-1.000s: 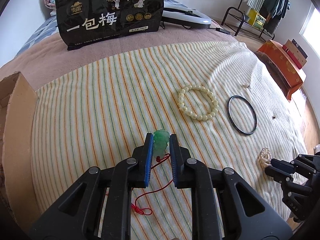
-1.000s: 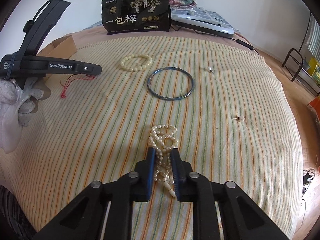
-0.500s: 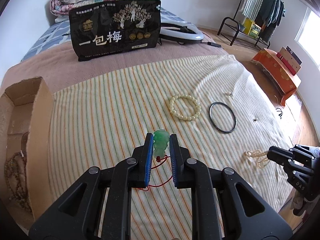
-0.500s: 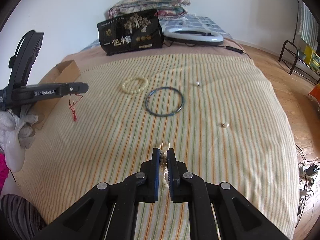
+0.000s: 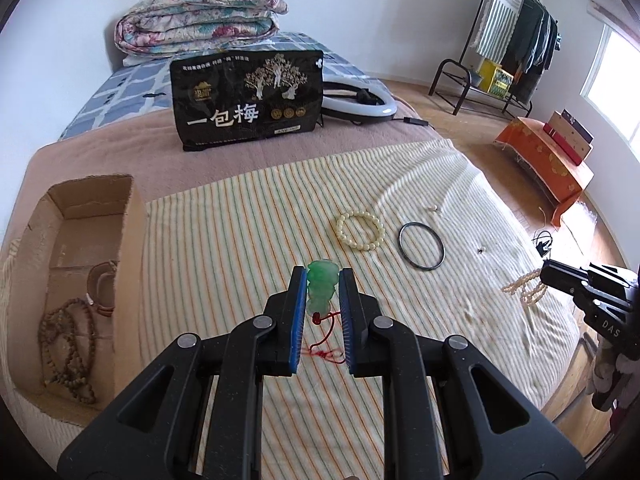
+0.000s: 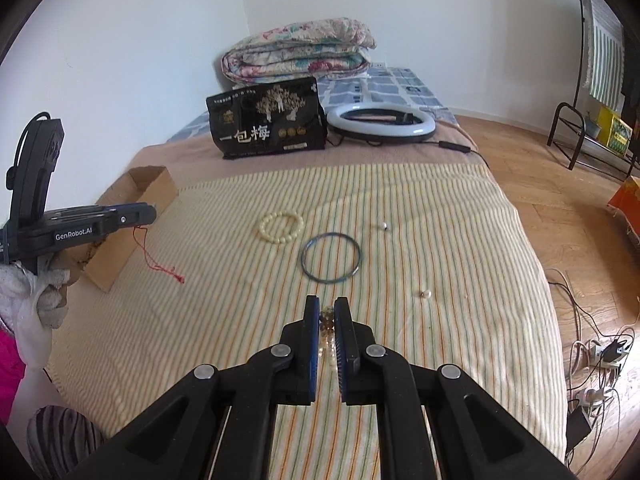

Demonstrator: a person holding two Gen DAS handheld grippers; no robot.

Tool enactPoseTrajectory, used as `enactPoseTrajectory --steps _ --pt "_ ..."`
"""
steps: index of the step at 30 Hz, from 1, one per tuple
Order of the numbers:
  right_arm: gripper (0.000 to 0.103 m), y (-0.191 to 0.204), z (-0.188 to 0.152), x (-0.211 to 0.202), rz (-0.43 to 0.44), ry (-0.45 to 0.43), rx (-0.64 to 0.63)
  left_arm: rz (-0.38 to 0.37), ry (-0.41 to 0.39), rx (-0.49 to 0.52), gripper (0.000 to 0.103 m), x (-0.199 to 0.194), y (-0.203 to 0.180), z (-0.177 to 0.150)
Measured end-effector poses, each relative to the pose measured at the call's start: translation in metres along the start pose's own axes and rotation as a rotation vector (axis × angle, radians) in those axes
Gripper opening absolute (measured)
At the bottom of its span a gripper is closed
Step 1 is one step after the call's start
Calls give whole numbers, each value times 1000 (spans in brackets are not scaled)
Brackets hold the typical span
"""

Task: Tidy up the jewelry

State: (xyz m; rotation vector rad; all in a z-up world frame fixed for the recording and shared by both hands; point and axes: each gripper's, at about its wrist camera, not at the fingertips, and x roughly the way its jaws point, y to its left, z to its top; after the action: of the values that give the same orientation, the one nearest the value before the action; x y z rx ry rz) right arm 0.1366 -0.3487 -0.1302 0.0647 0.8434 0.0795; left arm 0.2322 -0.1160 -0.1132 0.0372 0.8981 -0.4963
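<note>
L gripper (image 5: 323, 280) is clamped on a green jade pendant (image 5: 322, 285), held up off the striped cloth (image 5: 240, 216) w/ its red cord (image 5: 325, 350) dangling below; the cardboard box (image 5: 132, 240) w/ a brown bead necklace (image 5: 68, 344) and a brown bracelet (image 5: 102, 286) inside sits to its left. R gripper (image 6: 327, 309) is nearly closed on a pearl necklace (image 5: 524, 286), strand hanging off the tips above the cloth. Cream bead bracelet (image 5: 360, 229) and dark bangle (image 5: 421, 245) lie side by side mid-cloth, apart from both grippers, w/ 2 loose pearls (image 6: 425, 293) nearby.
</note>
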Motion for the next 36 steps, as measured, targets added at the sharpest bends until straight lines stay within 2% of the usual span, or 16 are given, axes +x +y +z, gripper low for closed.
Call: enactPoseTrajectory --steps 16,36 --pt "5 47 33 -23 27 -63 -79 34 -91 -33 15 -65 42 -4" --pt "5 156 83 1 162 -105 -200 150 -157 -120 15 -119 140 -14"
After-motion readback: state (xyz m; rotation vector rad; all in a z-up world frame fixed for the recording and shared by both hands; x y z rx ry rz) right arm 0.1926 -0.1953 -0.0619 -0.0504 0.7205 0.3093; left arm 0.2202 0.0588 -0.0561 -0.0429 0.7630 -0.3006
